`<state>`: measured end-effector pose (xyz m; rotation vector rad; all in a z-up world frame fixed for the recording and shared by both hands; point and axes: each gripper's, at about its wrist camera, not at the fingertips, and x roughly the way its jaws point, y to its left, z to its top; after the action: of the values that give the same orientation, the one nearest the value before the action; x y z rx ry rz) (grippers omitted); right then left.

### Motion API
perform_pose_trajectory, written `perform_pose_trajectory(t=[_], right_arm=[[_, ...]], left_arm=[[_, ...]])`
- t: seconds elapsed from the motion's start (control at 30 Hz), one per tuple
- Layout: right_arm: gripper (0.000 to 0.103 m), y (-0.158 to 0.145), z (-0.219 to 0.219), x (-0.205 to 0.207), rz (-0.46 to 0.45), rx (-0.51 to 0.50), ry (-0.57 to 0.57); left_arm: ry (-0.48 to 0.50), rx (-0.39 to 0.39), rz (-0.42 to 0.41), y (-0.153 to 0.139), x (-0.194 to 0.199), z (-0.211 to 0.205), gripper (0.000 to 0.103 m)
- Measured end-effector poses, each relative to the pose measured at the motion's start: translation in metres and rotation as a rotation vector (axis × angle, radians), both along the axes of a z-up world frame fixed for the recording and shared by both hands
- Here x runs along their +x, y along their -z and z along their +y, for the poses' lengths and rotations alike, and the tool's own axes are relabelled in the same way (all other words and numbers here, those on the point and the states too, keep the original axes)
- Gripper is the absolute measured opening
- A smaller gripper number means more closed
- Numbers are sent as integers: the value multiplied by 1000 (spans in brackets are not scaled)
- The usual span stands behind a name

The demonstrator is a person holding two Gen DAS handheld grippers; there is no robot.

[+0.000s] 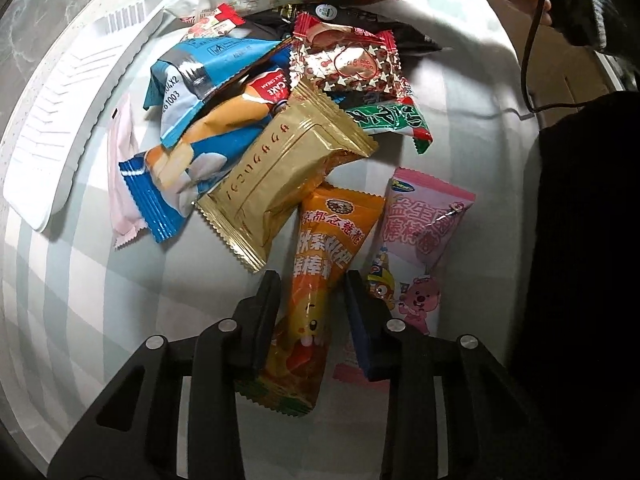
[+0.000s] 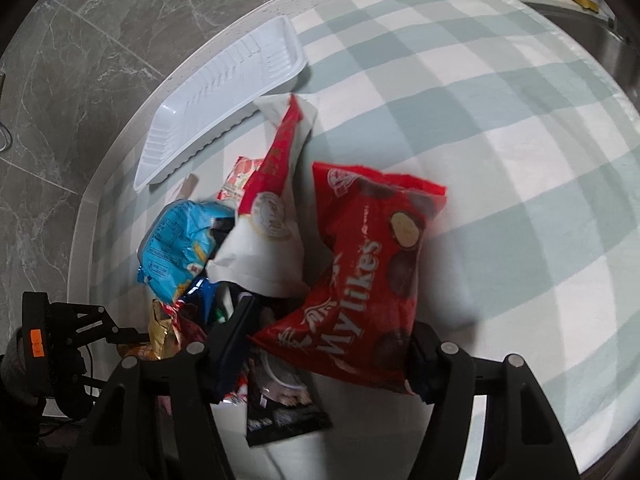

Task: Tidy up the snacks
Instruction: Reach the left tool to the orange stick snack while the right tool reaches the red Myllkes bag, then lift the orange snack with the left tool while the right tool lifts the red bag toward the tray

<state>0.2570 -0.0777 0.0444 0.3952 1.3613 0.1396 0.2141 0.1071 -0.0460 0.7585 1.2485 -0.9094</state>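
- Pointing down, the left gripper (image 1: 310, 300) straddles the orange lollipop packet (image 1: 320, 280), jaws narrowed around its lower half; whether the pads press is unclear.
- Packet's long axis runs away from the jaws, toward the snack pile (image 1: 256, 100).
- Right gripper (image 2: 332, 340) brackets the red Mylikes bag (image 2: 360, 264), grip unclear.

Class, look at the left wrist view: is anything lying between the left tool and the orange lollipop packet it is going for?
Nothing visible does. The orange lollipop packet already lies between the left tool's two fingers, with no other wrapper over that part. Only its top corner is tucked under the gold packet; the pink lollipop packet lies beside it.
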Motion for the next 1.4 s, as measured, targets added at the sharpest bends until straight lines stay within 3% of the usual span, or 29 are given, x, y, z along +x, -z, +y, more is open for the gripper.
perform_pose_trajectory(t=[0.33, 0.47, 0.63, 0.7, 0.77, 0.83, 1.03, 1.4], right_arm=[[70, -10, -30, -8, 1, -33, 45], [77, -10, -34, -5, -1, -43, 54], [77, -3, -38, 0, 17, -70, 50], [74, 2, -34, 1, 31, -92, 28], [54, 4, -27, 1, 35, -111, -1], [42, 4, -22, 1, 23, -149, -31], [36, 3, -29, -5, -1, -82, -9], [35, 4, -47, -17, -11, 124, 109]], left_arm=[[-42, 14, 4, 1, -15, -6, 30], [-66, 26, 7, 5, -17, -11, 30], [-96, 35, 11, 7, -21, -18, 28], [-112, 31, 18, 8, -18, -20, 27], [-129, 24, 22, 7, -18, -18, 26], [-154, 17, 24, 7, -16, -16, 23], [-262, -55, 87, 8, -1, -1, 15], [-410, -201, 215, 10, 6, 26, 14]])
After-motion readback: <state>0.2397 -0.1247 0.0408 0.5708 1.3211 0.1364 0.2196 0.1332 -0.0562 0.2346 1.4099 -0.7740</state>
